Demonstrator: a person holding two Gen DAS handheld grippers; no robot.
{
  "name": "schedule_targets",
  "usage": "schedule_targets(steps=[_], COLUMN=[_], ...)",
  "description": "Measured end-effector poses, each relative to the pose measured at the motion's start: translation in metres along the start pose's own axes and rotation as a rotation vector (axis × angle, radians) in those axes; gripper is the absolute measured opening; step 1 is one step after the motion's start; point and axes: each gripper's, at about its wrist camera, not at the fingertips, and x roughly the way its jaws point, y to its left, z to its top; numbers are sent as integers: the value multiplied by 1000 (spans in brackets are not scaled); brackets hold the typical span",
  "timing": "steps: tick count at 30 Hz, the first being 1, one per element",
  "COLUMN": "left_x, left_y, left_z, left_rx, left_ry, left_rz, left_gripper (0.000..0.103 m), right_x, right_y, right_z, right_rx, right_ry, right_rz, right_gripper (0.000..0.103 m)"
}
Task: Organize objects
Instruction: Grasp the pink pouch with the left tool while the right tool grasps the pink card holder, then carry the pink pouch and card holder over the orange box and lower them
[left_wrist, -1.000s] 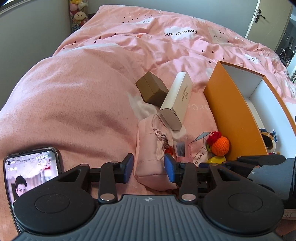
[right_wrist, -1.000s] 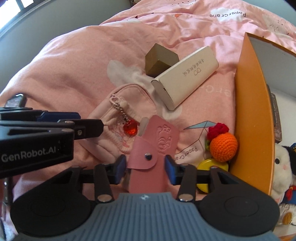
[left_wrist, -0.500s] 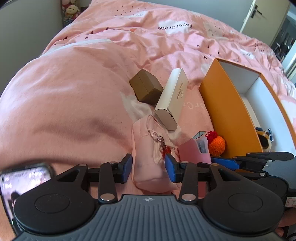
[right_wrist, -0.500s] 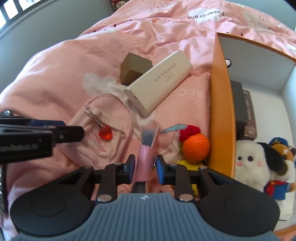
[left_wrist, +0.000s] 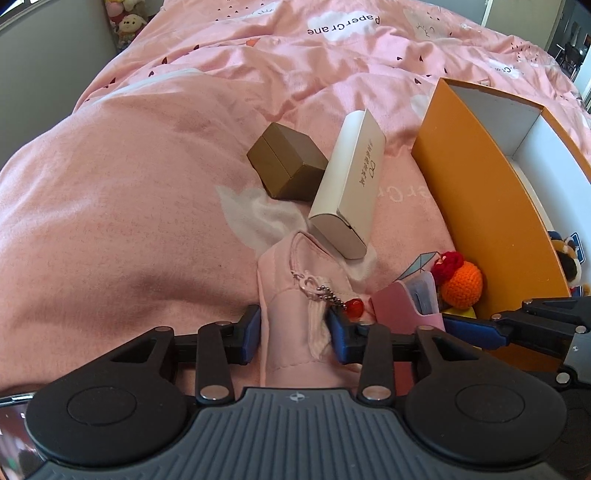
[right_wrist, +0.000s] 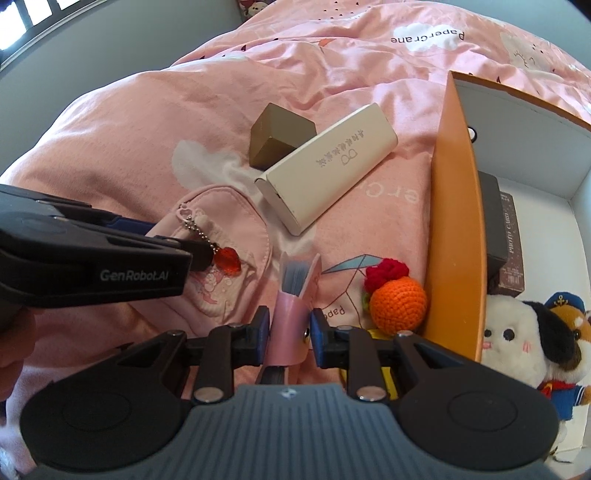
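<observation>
A pink fabric pouch (left_wrist: 284, 291) with a ball chain and a red bead charm (right_wrist: 229, 258) lies on the pink bedspread. My left gripper (left_wrist: 295, 326) straddles its near end. The jaws are closing and the blue pads squeeze the cloth. In the right wrist view that left gripper (right_wrist: 110, 251) comes in from the left over the pouch (right_wrist: 221, 206). My right gripper (right_wrist: 290, 326) is closing on a pink card holder (right_wrist: 291, 310) and pinches it upright, with cards showing at its top. The left wrist view shows the card holder (left_wrist: 400, 306) beside the right gripper's fingers (left_wrist: 476, 328).
A brown box (left_wrist: 288, 166) and a white glasses case (left_wrist: 351, 188) lie beyond the pouch. An orange crochet ball (right_wrist: 399, 302) rests against the orange storage box (right_wrist: 458, 221), which holds plush toys (right_wrist: 517, 332) and a dark box. A phone edge (left_wrist: 11, 424) shows at lower left.
My left gripper moved forward and down onto the pouch and narrowed on it; the phone slid nearly out of view. My right gripper closed on the card holder, which now stands edge-on.
</observation>
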Motion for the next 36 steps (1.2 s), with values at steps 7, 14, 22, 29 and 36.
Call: schedule_targets(steps=[7, 14, 22, 29, 36], left_x=[-7, -35, -88, -131, -144], left_y=[0, 6, 1, -22, -73], left_z=[-7, -16, -13, 4, 29], left_rx=[-19, -71, -106, -92, -48], left_ry=[-52, -118, -235, -358, -414], left_rz=[-11, -49, -117, -218, -375], left_gripper=[31, 26, 25, 25, 25], right_x=[0, -22, -72, -134, -198], right_y=[0, 5, -3, -36, -81], right_z=[-1, -6, -4, -3, -9], right_rx=[-14, -39, -12, 94, 158], right_ry=[-8, -62, -184, -325, -448], right_rz=[10, 21, 55, 107, -33], right_gripper=[23, 22, 22, 22, 22])
